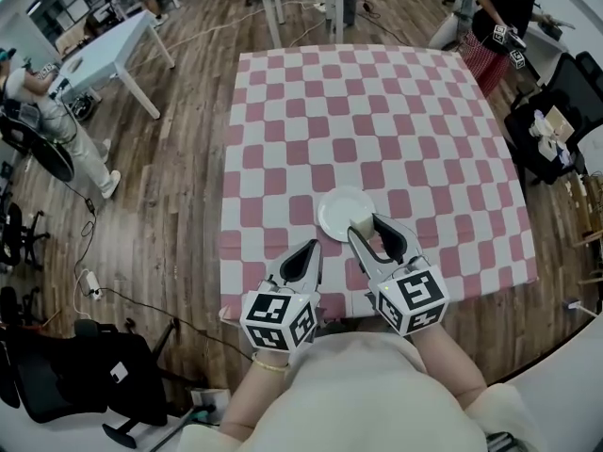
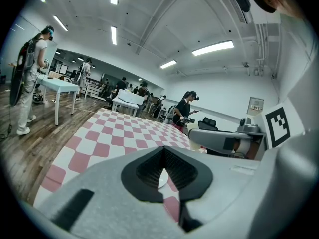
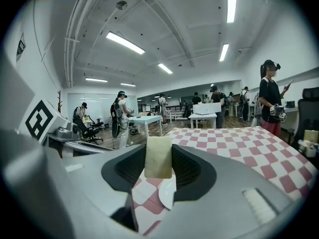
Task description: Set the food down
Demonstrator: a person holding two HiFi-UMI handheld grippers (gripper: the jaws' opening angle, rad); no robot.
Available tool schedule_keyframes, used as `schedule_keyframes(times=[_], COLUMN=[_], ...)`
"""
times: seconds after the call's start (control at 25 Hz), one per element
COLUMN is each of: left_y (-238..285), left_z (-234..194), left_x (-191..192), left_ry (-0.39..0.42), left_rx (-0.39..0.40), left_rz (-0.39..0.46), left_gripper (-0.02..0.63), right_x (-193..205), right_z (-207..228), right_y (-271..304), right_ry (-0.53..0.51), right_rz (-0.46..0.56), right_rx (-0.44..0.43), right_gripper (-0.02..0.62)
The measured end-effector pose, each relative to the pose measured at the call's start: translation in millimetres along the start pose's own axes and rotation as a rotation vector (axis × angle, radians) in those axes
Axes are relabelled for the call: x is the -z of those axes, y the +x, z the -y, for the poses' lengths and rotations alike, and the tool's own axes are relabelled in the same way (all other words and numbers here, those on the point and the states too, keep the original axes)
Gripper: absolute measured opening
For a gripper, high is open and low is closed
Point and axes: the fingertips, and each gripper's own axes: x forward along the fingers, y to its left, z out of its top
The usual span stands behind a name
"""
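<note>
A matt pink-and-white checked tablecloth [image 1: 377, 111] is lying under the white plate [image 1: 341, 210], which is showing a smooth, glossy face. At the plate's near rim, the right claw [image 1: 367, 226], matt grey plastic with ribbed black pads [image 3: 187, 166], is gripping a pale, matt food slab [image 3: 158, 156]. Well left of the plate, wooden floor planks [image 1: 179, 186] are shining faintly.

Head view overhead; 2 gripper views skim table [image 1: 377, 102].

Right gripper [image 3: 158, 152]: jaws clamped on pale yellowish food slab [image 3: 158, 164], held upright. White plate [image 3: 168, 194] below, on pink-checked tablecloth [image 3: 234, 146].
</note>
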Motion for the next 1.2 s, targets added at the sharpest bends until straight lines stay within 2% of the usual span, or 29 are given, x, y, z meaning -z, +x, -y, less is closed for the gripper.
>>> schedule_keyframes(times=[0.48,1.2], left_y=[4.0,39.9], left_z=[-16.0,-38.9], left_x=[4.9,16.4], left_ry=[-0.024,-0.071], left_rx=[-0.036,-0.086], left_rz=[-0.009,-0.062], left_gripper=[0.000,0.000], right_x=[19.3,48.8], right_z=[11.3,45.0], right_y=[13.1,57.0], right_ry=[0.004,0.013], right_rz=[-0.058,-0.168], right_rx=[0.017,-0.015], right_gripper=[0.169,0.169])
